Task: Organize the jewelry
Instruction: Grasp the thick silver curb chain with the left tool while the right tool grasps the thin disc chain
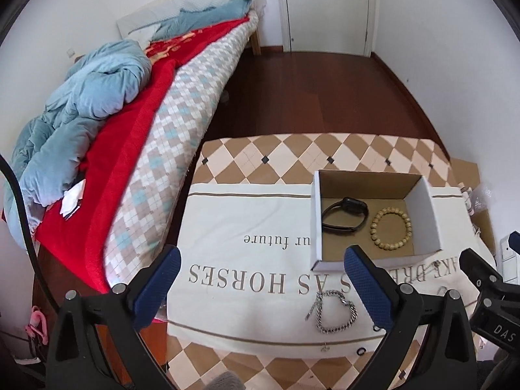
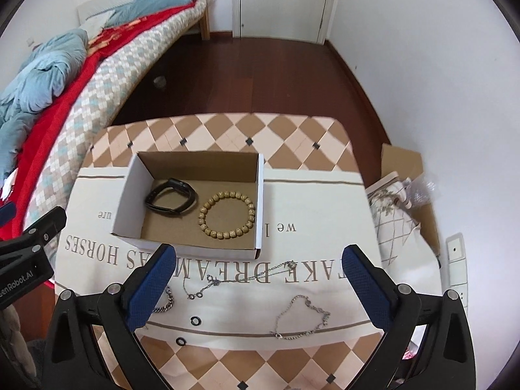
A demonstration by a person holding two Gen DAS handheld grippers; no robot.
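An open cardboard box (image 1: 425,208) (image 2: 260,201) sits on the cloth-covered table. It holds a black watch (image 1: 345,216) (image 2: 171,197) and a wooden bead bracelet (image 1: 392,230) (image 2: 227,215). A thick silver chain bracelet (image 1: 334,312) lies on the cloth in front of the box, just below my open, empty left gripper (image 1: 263,284). A thin necklace (image 2: 240,279) and a thin silver chain (image 2: 302,318) lie between the fingers of my open, empty right gripper (image 2: 260,282). Two small black rings (image 2: 195,320) (image 2: 180,341) lie near the cloth's front edge.
A bed (image 1: 136,149) with blue and red bedding runs along the table's left side. Folded cardboard and a bag (image 2: 399,201) sit at the table's right by the wall. Dark wood floor (image 1: 308,91) and a white door (image 2: 282,0) lie beyond.
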